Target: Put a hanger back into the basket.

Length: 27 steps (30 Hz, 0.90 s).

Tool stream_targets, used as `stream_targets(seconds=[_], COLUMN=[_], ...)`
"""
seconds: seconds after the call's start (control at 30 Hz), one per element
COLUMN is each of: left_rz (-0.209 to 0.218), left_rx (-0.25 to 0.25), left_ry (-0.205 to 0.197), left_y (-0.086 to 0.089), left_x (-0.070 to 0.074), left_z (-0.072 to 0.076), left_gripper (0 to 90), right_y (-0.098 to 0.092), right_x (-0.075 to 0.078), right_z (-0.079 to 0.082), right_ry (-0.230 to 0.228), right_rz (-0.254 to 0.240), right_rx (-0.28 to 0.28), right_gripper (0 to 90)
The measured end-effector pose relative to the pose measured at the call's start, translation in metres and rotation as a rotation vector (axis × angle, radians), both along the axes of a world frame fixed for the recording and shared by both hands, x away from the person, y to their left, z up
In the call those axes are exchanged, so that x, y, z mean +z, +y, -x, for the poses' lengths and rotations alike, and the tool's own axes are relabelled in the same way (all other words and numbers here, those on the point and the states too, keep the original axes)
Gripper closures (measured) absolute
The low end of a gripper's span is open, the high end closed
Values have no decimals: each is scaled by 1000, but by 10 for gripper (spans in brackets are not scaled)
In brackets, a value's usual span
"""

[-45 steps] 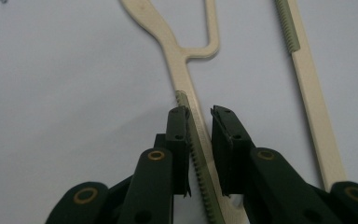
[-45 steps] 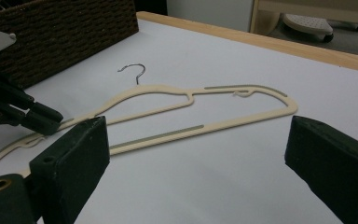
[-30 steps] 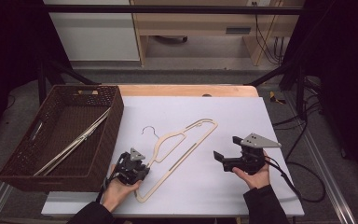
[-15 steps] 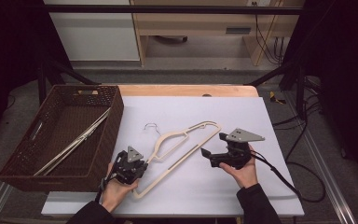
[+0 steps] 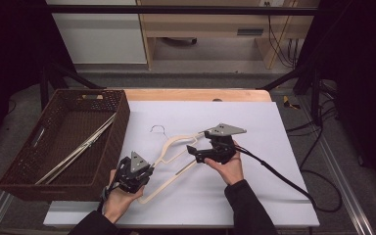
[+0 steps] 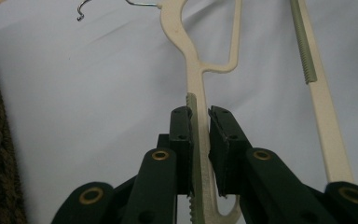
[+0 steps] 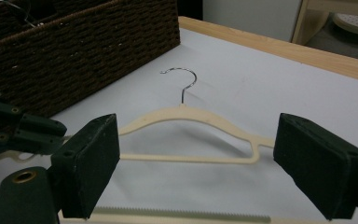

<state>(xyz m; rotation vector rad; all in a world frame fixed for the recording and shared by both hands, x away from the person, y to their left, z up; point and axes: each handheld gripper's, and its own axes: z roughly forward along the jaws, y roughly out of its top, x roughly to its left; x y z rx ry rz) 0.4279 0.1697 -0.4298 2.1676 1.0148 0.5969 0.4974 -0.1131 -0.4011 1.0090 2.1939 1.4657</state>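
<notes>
A cream plastic hanger [image 5: 169, 143] with a metal hook [image 5: 157, 129] lies slanted on the white table top [image 5: 254, 186]. My left gripper [image 5: 143, 172] is shut on the end of one hanger arm, its pads [image 6: 182, 126] pressing the arm [image 6: 193, 70] from both sides and holding that end slightly raised. My right gripper [image 5: 192, 150] hovers over the hanger's other shoulder, pointing left. Its jaws stand wide and have just been closing a little. In the right gripper view the hanger [image 7: 191, 114] runs across between the open pads [image 7: 91, 163], untouched.
A dark woven basket [image 5: 14, 166] stands at the table's left with several pale hangers [image 5: 78, 147] inside; its wall [image 7: 88, 42] is close behind the left gripper [image 7: 23, 128]. A cable [image 5: 284, 178] trails right from the right gripper. A wooden edge [image 5: 196, 94] borders the far side.
My right gripper has moved left across the table to the hanger. The left gripper has risen slightly with the hanger's end in it.
</notes>
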Motion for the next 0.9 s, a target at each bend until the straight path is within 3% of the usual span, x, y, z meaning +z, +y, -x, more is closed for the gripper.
stream_targets(seconds=[0.13, 0.53, 0.9], left_rz=[5, 2, 4], left_rx=[-1, -6, -12], left_ry=[0, 1, -3], left_y=[1, 0, -2], left_x=[1, 1, 1], left_z=[0, 1, 3], left_gripper=[795, 795, 795], right_y=[14, 51, 77], right_x=[0, -5, -22], right_z=[-12, -40, -61], right_ry=[10, 46, 84], right_rz=[-13, 27, 94], right_rx=[12, 21, 15], right_gripper=[169, 222, 292])
